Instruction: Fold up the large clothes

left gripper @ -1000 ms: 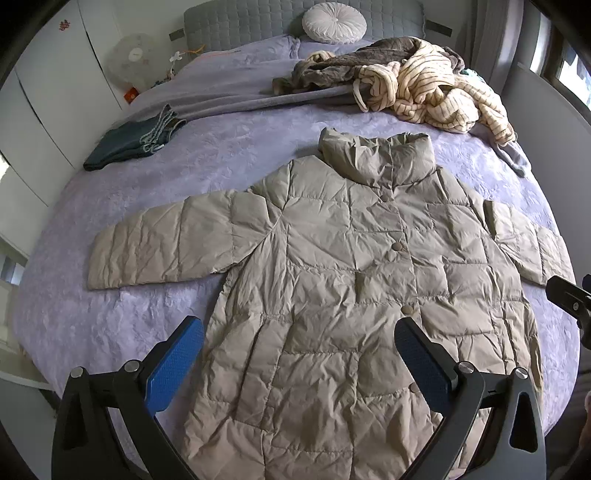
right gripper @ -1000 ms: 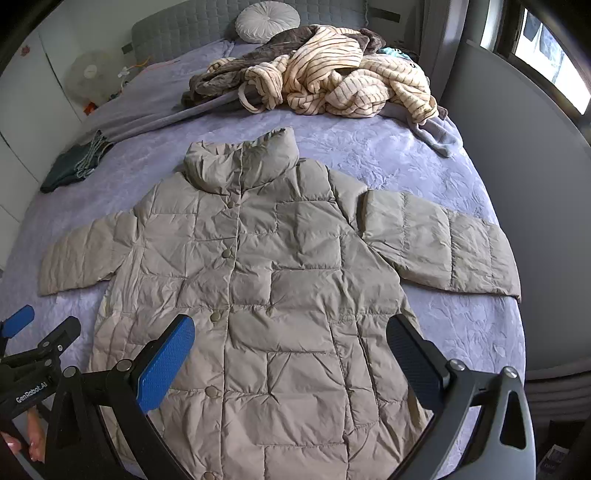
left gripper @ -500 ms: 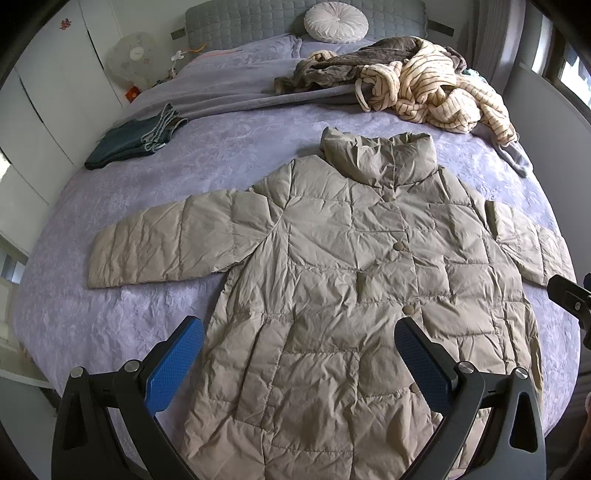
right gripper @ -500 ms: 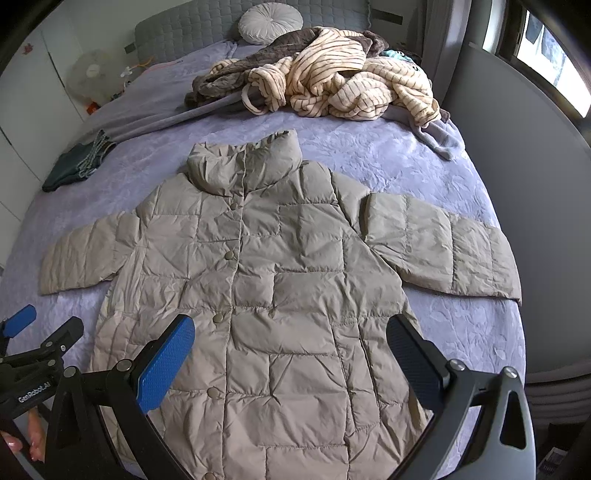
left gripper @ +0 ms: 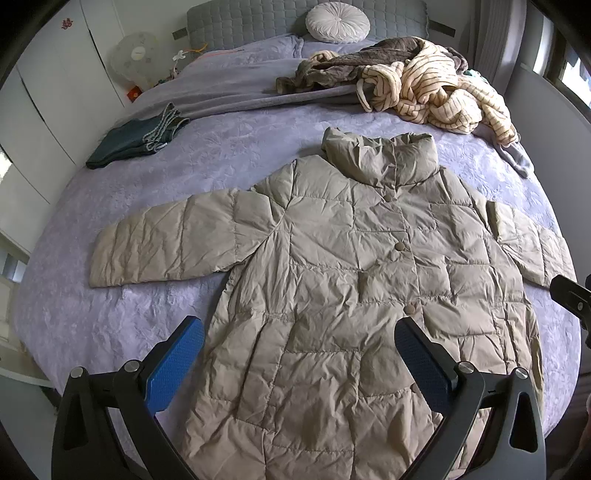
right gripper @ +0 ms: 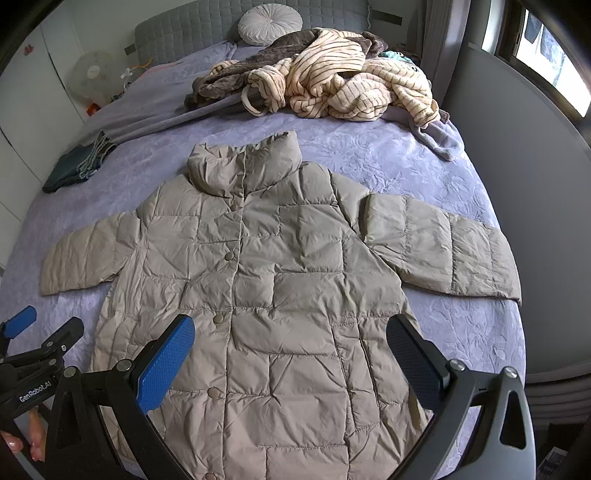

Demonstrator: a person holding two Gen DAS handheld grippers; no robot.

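- Beige quilted coat fills your left wrist view: it lies face up and buttoned on the lavender bed cover, collar toward the headboard, both sleeves spread out sideways.
- Your left gripper hangs above the coat's lower half with its fingers wide apart, gripping nothing; the blue pad sits over the coat's edge.
- Far behind, you can see a heap of striped and brown clothes, a folded dark garment, a round cushion and a fan.
- From your right wrist view, the same coat lies flat, one sleeve reaching near the bed's edge by the wall.
- Your right gripper is also spread wide and empty, above the coat's hem area.
- At the lower left of that view, your left gripper shows beside the coat, with fingertips of a hand under it.
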